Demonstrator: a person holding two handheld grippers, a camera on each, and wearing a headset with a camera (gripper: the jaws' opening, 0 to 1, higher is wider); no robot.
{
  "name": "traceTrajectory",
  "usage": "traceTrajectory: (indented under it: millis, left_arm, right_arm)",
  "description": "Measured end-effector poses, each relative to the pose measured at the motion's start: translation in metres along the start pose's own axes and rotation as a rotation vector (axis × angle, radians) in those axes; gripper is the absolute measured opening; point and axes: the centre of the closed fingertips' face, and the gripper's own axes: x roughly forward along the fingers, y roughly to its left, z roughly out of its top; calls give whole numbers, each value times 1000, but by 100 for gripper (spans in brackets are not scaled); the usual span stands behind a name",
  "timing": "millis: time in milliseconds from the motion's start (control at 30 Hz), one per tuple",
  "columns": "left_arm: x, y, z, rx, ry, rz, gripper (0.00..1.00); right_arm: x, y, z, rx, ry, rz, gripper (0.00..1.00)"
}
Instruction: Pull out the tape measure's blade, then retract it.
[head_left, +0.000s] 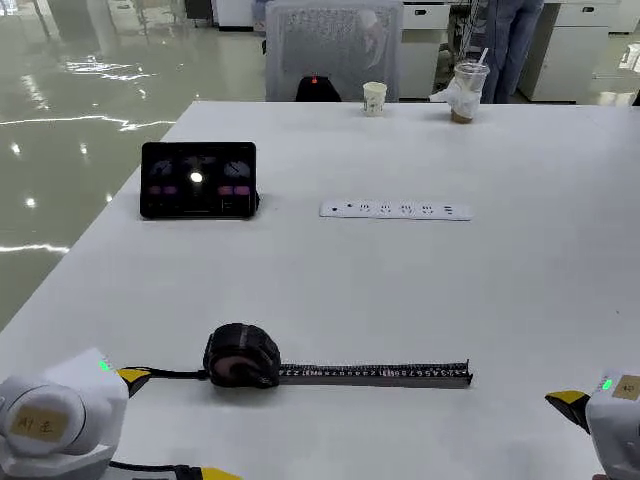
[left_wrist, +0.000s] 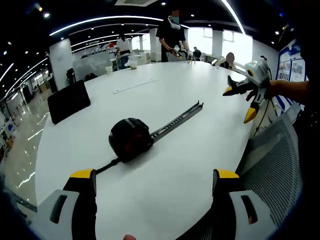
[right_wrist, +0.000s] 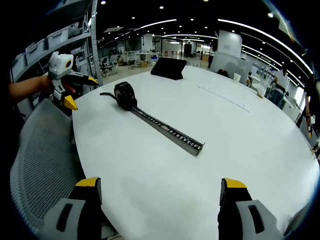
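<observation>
Two grippers were held at the near edge of a white table (head_left: 520, 300). The left gripper (left_wrist: 155, 176) and the right gripper (right_wrist: 161, 183) were each shown with jaws wide apart and nothing between them. The black tape measure (head_left: 241, 355) was laid on the table in front of the left gripper, touched by neither. Its blade (head_left: 375, 375) was stretched out flat across the table toward the right gripper's side. Farther back, a tablet (head_left: 198, 180), a power strip (head_left: 395, 210) and a paper cup (head_left: 374, 98) were placed.
</observation>
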Motion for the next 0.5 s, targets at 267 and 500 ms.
traceTrajectory:
  millis: [267, 500]
  left_arm:
    - [-6, -10, 0, -47, -19, 27, 98]
    - [-9, -25, 4, -82, -32, 34, 99]
  right_arm:
    - [-8, 8, 3, 44, -35, -38, 99]
    - [-12, 20, 9, 80, -58, -64, 99]
